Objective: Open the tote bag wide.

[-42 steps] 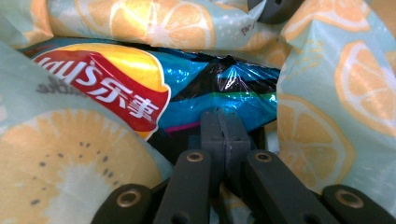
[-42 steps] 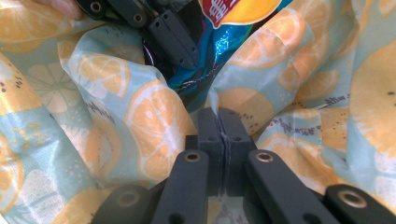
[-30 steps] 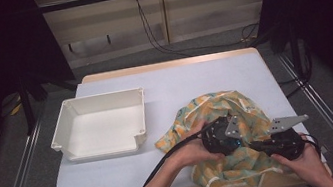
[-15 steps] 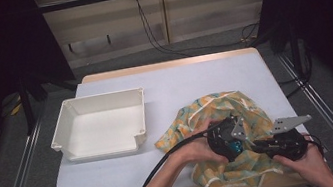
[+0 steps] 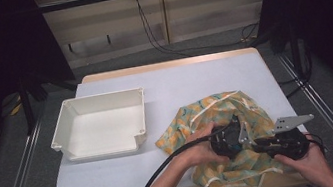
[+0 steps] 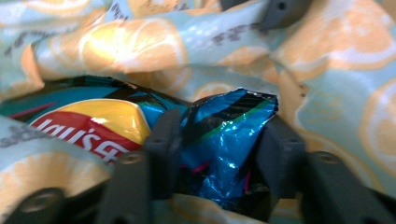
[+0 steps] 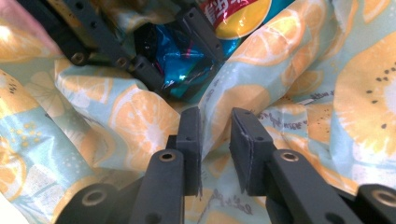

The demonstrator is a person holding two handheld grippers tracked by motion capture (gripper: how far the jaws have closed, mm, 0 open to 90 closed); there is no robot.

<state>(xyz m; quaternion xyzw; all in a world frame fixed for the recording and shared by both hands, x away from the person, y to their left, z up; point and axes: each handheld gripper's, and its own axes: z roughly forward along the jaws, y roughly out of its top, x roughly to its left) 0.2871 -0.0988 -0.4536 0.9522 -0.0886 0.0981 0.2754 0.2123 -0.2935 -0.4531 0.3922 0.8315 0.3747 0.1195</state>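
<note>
Since the work here is the handling of a chip bag (image 6: 93, 121) tucked inside a cloth bag (image 5: 237, 107) printed with orange slices, what matters is how that packet lies against the two tongs. The cloth bag sits toward 4 o'clock on the table (image 5: 192, 79), well apart from the white tray (image 5: 107, 148) at 9 o'clock.

The left gripper (image 6: 219, 140) has just been closing, and its jaws now clamp the crumpled blue end of the chip bag. From that pinched end the packet's long axis runs away toward 10 o'clock in the left gripper view. Its red and yellow logo lies there under a fold of cloth, so most of the packet is covered.

The right gripper (image 7: 215, 126) has just been opening. Its jaws stand a little apart with a ridge of the cloth bag between them, and the pads do not visibly press on it. In the right gripper view the chip bag lies at 12 o'clock just beyond the jaw tips, and the left tongs come in on it from 10 o'clock.

The left hand is plainly the nearer one, as it already has the packet. I judge that the coming move is along the packet's length, and the loose cloth over the logo end could drag. The right tongs would probably need a fresh hold on the cloth to steady it.
</note>
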